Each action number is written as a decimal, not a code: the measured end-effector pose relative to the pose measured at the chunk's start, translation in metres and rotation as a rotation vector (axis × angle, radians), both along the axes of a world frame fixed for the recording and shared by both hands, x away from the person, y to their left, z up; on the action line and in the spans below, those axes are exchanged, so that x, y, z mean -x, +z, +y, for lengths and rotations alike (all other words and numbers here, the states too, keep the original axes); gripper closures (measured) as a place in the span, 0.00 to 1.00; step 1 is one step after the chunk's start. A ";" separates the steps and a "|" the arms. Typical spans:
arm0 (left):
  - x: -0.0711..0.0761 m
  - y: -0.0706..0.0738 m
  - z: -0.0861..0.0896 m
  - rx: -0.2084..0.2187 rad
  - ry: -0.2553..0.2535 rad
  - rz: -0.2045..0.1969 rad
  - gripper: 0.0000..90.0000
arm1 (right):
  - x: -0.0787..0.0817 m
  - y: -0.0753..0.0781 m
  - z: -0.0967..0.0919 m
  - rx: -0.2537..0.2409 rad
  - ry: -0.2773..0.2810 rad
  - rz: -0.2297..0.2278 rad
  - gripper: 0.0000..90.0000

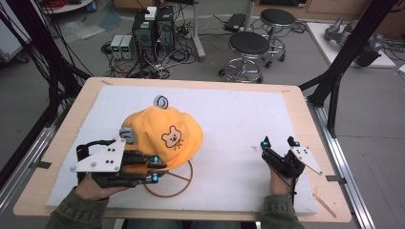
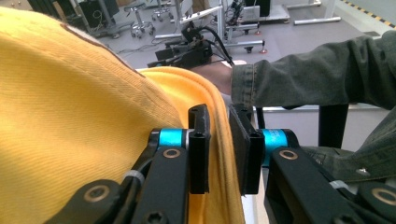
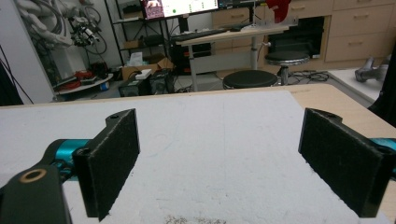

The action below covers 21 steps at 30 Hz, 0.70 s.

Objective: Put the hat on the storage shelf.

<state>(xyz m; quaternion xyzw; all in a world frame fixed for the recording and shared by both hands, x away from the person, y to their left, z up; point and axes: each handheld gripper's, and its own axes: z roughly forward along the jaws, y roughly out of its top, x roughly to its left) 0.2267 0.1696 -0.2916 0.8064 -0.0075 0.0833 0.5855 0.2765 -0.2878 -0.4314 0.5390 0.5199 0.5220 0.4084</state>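
Observation:
An orange-yellow cap (image 1: 162, 136) with a bear face and small grey ears lies on the white mat (image 1: 239, 114), left of centre. My left gripper (image 1: 154, 169) reaches in from the left at the cap's near edge. In the left gripper view the yellow cap (image 2: 70, 116) has its brim running between the two pads of my left gripper (image 2: 219, 121), and the jaws stand slightly apart around it. Over on the right side of the mat, my right gripper (image 1: 278, 142) rests low with its jaws wide open and nothing between them; it looks out over bare mat (image 3: 219, 140).
A thin tan ring (image 1: 169, 188) lies on the mat under the cap's near edge. The wooden table (image 1: 310, 143) borders the mat on all sides. Two stools (image 1: 248, 47), computer boxes and cables stand on the floor beyond the far edge.

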 end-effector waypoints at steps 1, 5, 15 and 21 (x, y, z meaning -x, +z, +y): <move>0.000 0.000 0.000 0.000 0.000 0.000 0.85 | 0.000 0.000 0.000 -0.004 0.000 0.000 0.13; -0.001 0.002 0.003 0.014 -0.013 0.018 0.77 | 0.000 0.000 0.000 -0.006 0.001 0.002 0.13; -0.001 0.008 0.014 0.097 -0.016 0.009 0.61 | 0.000 0.000 0.000 -0.008 -0.002 0.007 0.13; -0.001 0.012 0.018 0.131 -0.011 0.007 0.56 | 0.000 0.000 -0.001 -0.014 -0.004 0.011 0.13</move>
